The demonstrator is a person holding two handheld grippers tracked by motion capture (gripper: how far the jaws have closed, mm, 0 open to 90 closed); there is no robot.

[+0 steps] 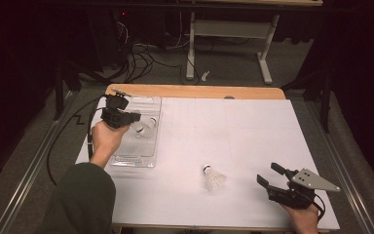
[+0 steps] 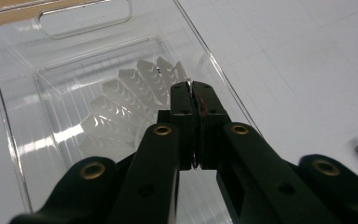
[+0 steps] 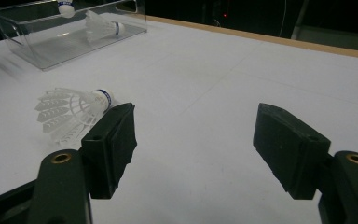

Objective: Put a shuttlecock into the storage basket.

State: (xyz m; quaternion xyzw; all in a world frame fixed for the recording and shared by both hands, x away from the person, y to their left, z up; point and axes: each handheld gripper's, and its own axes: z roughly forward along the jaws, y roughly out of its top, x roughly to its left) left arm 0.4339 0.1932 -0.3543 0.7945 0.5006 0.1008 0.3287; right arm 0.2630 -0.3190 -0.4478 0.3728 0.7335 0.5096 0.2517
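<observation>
A clear plastic tray sits at the table's left. My left gripper hovers over it, shut on the rim of a white shuttlecock's feather skirt; the jaws are pressed together on the feather edge. Another shuttlecock lies inside the tray. A third white shuttlecock lies on the white table sheet, cork with a blue band pointing away from the person. My right gripper rests open just right of it; in the right gripper view the shuttlecock lies beside the left jaw, outside the gap.
The white sheet covers most of the wooden table, whose bare edge runs along the far side. Cables and a metal stand's legs are on the floor beyond. The left gripper's cable hangs off the table's left edge.
</observation>
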